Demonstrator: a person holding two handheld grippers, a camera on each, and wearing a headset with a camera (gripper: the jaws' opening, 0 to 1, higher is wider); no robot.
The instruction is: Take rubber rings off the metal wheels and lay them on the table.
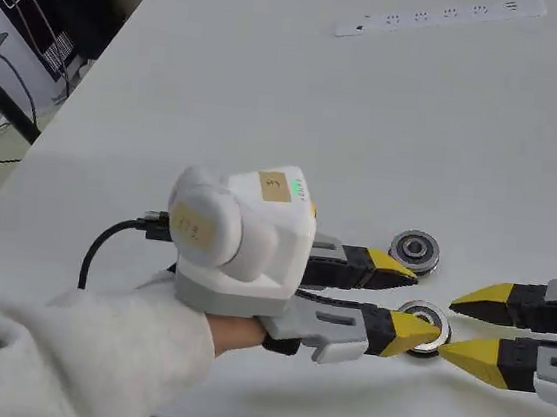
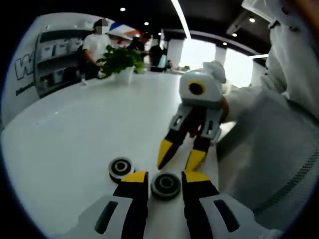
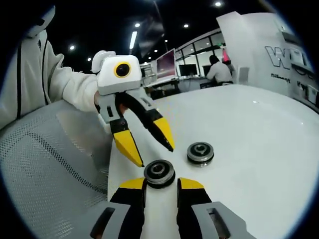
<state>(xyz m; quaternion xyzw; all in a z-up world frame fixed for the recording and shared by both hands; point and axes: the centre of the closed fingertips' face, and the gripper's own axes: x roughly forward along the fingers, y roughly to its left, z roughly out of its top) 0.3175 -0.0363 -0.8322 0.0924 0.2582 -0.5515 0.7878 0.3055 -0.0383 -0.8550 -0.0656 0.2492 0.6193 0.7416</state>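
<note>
We note two small round wheels lying flat on the white table [image 1: 272,87] — close together, not touching. The far wheel [image 1: 416,249] shows a dark outer ring around a grey metal face, with a dark bore at its centre. The near wheel [image 1: 428,311] is of like build — its lower edge is hidden in the head view. In both gripper views each wheel sits level, its dark ring seated round the rim.

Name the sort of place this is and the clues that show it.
Probably an open-plan office or showroom: a long white table with a power strip, computer monitors behind, and a potted plant.
</note>
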